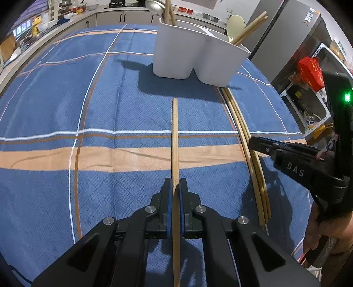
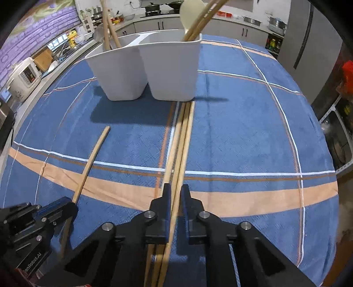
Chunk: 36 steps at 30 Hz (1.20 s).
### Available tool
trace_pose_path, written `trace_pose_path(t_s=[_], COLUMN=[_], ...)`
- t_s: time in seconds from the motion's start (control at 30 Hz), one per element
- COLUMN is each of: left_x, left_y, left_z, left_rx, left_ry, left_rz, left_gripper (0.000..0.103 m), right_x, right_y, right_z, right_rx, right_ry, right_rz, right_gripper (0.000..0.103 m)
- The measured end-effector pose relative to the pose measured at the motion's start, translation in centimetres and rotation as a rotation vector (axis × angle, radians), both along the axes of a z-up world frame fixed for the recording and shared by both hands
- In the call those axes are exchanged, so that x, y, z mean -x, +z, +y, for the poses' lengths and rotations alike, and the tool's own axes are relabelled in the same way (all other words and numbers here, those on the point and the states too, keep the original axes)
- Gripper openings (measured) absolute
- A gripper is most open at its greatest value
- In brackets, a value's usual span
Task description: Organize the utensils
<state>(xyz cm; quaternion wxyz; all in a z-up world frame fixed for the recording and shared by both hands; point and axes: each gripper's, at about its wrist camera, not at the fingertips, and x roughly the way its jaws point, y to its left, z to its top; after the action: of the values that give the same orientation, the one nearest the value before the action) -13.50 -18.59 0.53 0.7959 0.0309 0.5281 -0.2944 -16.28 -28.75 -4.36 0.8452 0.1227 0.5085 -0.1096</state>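
My left gripper (image 1: pixel 175 187) is shut on a single wooden chopstick (image 1: pixel 175 141) that points toward the white two-compartment utensil holder (image 1: pixel 176 57). My right gripper (image 2: pixel 175 191) straddles a bundle of three chopsticks (image 2: pixel 183 136) lying on the cloth, with its jaws close around them. The right gripper also shows in the left wrist view (image 1: pixel 253 142), beside the bundle (image 1: pixel 245 136). The holder (image 2: pixel 167 70) stands just beyond the bundle's far ends and holds chopsticks, a cream spoon (image 2: pixel 189 11) and a metal ladle (image 1: pixel 154 6). The left gripper (image 2: pixel 70 204) and its chopstick (image 2: pixel 92 159) show at lower left in the right wrist view.
A blue plaid tablecloth (image 1: pixel 88 110) covers the table. Kitchen counters with pots and appliances (image 2: pixel 28 72) run behind it. A fridge (image 1: pixel 284 39) and a shelf with a red packet (image 1: pixel 311 70) stand to the right.
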Motion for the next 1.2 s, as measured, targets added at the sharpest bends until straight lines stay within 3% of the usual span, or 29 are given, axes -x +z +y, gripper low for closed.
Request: trace_pose_path(t_s=[0.37,0.43,0.47,0.5,0.53,0.67,0.77,0.8,0.9,1.03,1.2], left_x=[2.7,3.3,3.5,3.6,3.5,3.1,3.2,3.3,3.4,3.4,3.4], left_y=[-0.1,-0.1,-0.1,-0.1,-0.1,0.0,0.0,-0.1,-0.1,0.0,0.0], left_z=[3.2,3.8,4.0,4.4,4.6,5.2,5.5,5.5,5.5,5.4,5.3], left_rx=[0.035,0.037,0.037,0.041,0.037,0.012,0.016,0.015,0.010,0.009,0.015], left_ry=[0.058,0.064,0.069,0.076,0.090,0.132,0.136,0.137,0.135,0.140,0.154], left_rz=[0.049,0.045,0.041,0.036,0.032,0.004,0.001,-0.004,-0.020,-0.025,-0.016], left_gripper=[0.005,0.006,0.006,0.006,0.006,0.006,0.006,0.006,0.006,0.006,0.006], right_x=[9.6,10.6,10.9,10.7,10.3,6.6,3.7,3.3,1.7,0.4,2.9], right_y=[-0.7,-0.4,-0.2,0.0,0.7,1.1,0.2,-0.1,-0.6,-0.7,-0.8], right_z=[-3.7,-3.9,-3.7,-3.4,-2.8,-0.8,0.4,0.7,1.1,0.6,-1.3], right_rx=[-0.095,-0.148,-0.159,-0.157,-0.162,-0.168,-0.089,-0.072,0.015,0.044,0.012], right_ry=[-0.150,-0.124,-0.103,-0.088,-0.059,0.018,0.062,0.069,0.060,0.028,-0.049], right_rz=[0.003,-0.032,-0.063,-0.083,-0.118,-0.130,-0.056,-0.041,-0.006,0.016,0.021], right_gripper=[0.001,0.013,0.032,0.045,0.048,0.047,0.022,0.020,0.017,0.016,0.013])
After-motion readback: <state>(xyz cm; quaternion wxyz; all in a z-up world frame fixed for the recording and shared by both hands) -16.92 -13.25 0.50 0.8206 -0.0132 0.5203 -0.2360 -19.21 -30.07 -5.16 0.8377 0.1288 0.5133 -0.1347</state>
